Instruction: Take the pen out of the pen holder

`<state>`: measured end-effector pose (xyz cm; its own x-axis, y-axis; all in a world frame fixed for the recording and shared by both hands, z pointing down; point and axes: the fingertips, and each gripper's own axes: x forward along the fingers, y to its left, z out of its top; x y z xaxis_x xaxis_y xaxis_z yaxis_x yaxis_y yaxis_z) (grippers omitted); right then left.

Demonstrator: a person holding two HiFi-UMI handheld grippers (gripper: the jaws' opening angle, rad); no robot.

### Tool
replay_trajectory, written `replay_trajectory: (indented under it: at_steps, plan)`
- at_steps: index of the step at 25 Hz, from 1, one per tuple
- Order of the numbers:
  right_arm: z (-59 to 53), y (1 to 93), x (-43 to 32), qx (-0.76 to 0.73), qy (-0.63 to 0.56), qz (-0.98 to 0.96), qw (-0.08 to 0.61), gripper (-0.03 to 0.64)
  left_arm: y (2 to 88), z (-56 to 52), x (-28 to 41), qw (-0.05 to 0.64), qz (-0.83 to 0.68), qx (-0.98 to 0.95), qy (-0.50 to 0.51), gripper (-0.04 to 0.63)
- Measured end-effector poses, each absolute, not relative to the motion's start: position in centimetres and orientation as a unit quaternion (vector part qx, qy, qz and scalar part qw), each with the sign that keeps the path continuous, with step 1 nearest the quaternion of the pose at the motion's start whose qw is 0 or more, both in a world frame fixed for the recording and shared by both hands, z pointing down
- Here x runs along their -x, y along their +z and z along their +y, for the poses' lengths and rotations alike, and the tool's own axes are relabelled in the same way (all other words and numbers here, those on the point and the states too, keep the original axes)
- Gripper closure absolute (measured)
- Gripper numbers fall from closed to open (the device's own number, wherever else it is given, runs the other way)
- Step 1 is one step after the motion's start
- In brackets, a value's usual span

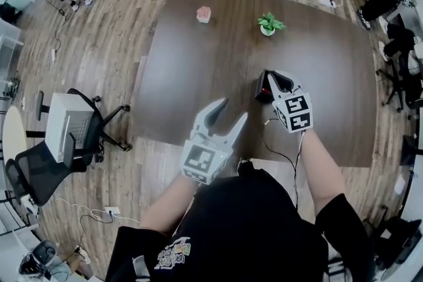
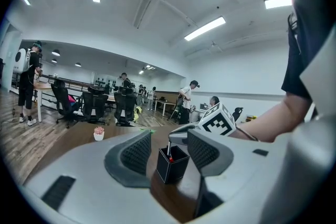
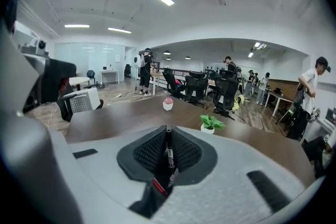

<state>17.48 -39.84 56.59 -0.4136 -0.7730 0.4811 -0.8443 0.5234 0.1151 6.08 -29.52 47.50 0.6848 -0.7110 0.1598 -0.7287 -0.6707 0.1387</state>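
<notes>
A black square pen holder [image 2: 172, 164] stands on the brown table [image 1: 198, 69], near its front right part. In the head view the pen holder [image 1: 264, 90] shows just under my right gripper [image 1: 273, 78]. My right gripper [image 3: 168, 132] is shut on a slim pen [image 3: 169, 152], which runs upright between the pads. From the left gripper view the pen [image 2: 169, 150] rises out of the holder's top, with my right gripper [image 2: 181, 136] clamped on its upper end. My left gripper [image 1: 235, 107] hovers open to the holder's left, nothing between its fingers [image 2: 137, 152].
A small pink potted plant [image 1: 203, 14] and a green potted plant [image 1: 269, 23] stand at the table's far side. A thin cable [image 1: 281, 154] trails over the front edge. Office chairs [image 1: 73, 125] stand on the wooden floor at left; people stand far back.
</notes>
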Motion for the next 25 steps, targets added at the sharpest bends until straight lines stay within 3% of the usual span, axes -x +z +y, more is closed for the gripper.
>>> replay_trajectory:
  at_steps: [15,18,22,25]
  plan:
    - [-33.8,46.4,-17.8,-0.552,0.080,-0.824,0.101,0.581,44.9,-26.3,-4.1,0.102,-0.352,-0.930,0.029,0.422]
    - [-31.9,45.1,-17.0,-0.562,0.074,-0.819,0.088,0.580,44.6,-25.5,-3.2,0.098,-0.344,-0.933,0.026,0.458]
    - [-29.4,43.5,-16.0,-0.576,0.069,-0.811,0.072,0.581,44.1,-24.5,-1.7,0.091,-0.339,-0.936,0.021,0.568]
    - [-27.5,42.6,-15.3,-0.588,0.066,-0.804,0.063,0.581,43.7,-23.6,-0.8,0.089,-0.327,-0.941,0.018,0.588]
